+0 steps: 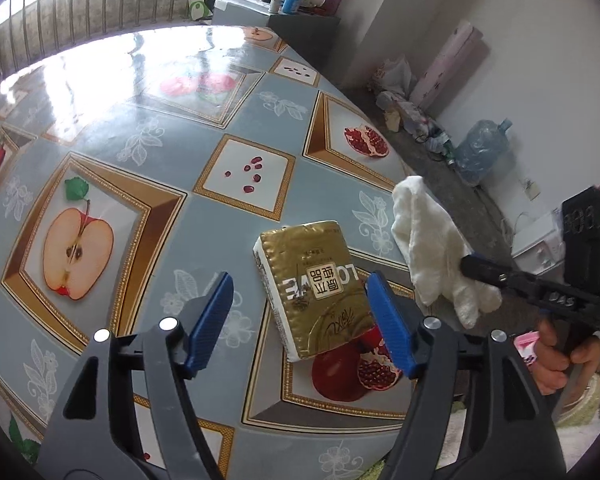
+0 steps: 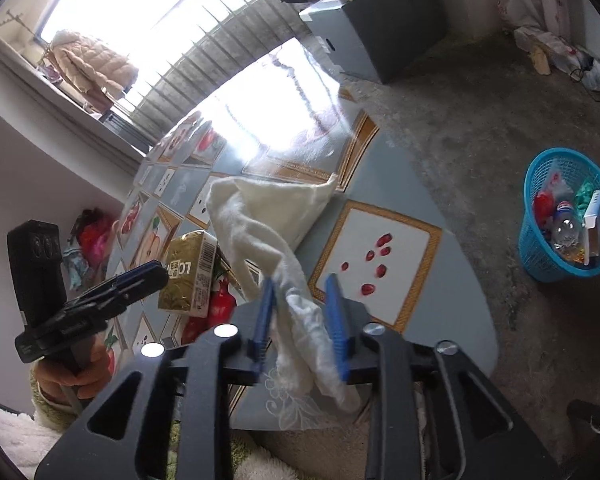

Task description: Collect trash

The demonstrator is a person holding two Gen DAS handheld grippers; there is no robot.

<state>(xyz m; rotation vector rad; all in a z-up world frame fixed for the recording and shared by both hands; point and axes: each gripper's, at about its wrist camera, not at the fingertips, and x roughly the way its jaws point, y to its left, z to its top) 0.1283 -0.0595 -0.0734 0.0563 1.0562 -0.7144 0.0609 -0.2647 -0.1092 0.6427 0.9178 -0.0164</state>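
White crumpled tissue (image 2: 300, 300) is soft, light, limp; right claw (image 2: 300, 316) pinches its bunched middle, corners dangling. Left claw (image 1: 300, 320) released, straddling gold tissue pack (image 1: 316, 284) on worktop (image 1: 140, 128) — squashy, slick wrap, so take it across the narrow sides.

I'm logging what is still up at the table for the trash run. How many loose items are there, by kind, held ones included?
Gold tissue pack, lying on the table: 1
White crumpled tissue, between the right hand-held gripper fingers: 1
Total: 2
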